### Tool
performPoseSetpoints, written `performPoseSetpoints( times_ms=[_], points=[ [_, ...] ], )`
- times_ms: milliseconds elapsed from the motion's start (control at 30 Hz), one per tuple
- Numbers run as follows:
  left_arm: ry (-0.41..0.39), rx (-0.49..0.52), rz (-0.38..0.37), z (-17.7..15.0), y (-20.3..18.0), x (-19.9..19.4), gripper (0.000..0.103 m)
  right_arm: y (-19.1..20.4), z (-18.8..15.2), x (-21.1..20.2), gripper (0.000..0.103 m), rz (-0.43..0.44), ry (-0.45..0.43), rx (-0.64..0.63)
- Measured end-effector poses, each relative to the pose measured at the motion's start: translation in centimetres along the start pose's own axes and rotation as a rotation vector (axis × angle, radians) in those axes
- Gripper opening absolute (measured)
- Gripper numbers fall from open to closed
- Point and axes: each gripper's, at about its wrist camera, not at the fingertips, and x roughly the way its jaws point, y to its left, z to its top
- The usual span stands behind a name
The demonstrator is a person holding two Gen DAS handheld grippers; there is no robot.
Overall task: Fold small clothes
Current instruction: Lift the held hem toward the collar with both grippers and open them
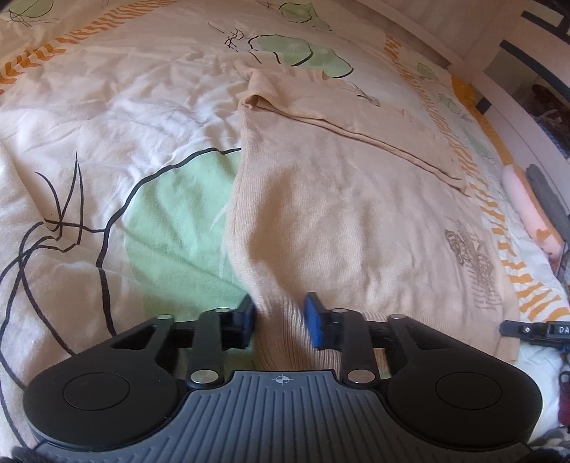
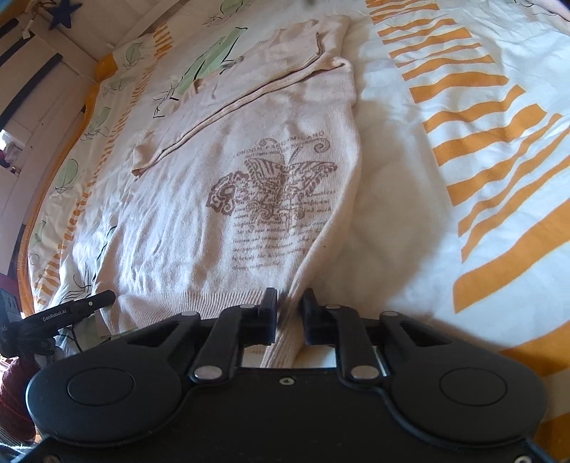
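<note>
My left gripper (image 1: 279, 315) and right gripper (image 2: 288, 313) each pinch a corner of the ribbed hem of the sweater (image 1: 338, 213), whose length runs straight ahead, away from both.

A bed fills both views, spread with a cream cover (image 1: 117, 117) printed with green leaves, black line drawings and orange stripes (image 2: 481, 117). Sunlight brightens the cloth. At ten o'clock in the right wrist view stands a pale panelled wall (image 2: 42, 92) bearing a dark blue star (image 2: 64, 12).
</note>
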Motion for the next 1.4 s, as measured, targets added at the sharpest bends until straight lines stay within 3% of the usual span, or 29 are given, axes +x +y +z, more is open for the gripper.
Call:
performPoseSetpoints(
  times_ms=[267, 300, 333, 667, 933, 1167, 1400],
  points=[
    [-0.036, -0.019, -0.021, -0.1, 0.2, -0.4, 0.009, 0.0, 0.1, 0.4, 0.028, 0.002, 0.014, -0.003],
    [-0.045, -0.021, -0.023, -0.1, 0.2, -0.6, 0.009, 0.0, 0.1, 0.2, 0.02, 0.01, 0.007, -0.009],
    [-0.058, -0.025, -0.028, -0.1, 0.2, -0.8, 0.008, 0.0, 0.1, 0.0, 0.013, 0.019, -0.005, -0.009],
    [-0.156, -0.044, -0.098, 1.4, -0.5, -3.0, 0.008, -1.3, 2.2, -3.2, 0.012, 0.176, -0.178, 0.042],
    [-0.197, -0.074, -0.136, 3.6, -0.6, -3.2, 0.008, -2.5, 3.9, -3.1, 0.012, 0.253, -0.225, 0.111],
    [-0.25, -0.097, -0.149, 7.1, -0.2, -2.6, 0.008, -3.7, 7.4, -1.6, 0.012, 0.275, -0.266, 0.164],
    [-0.238, -0.172, -0.141, 10.6, 1.4, 1.4, 0.008, -5.3, 11.7, 2.1, 0.012, 0.25, -0.278, 0.225]
  ],
)
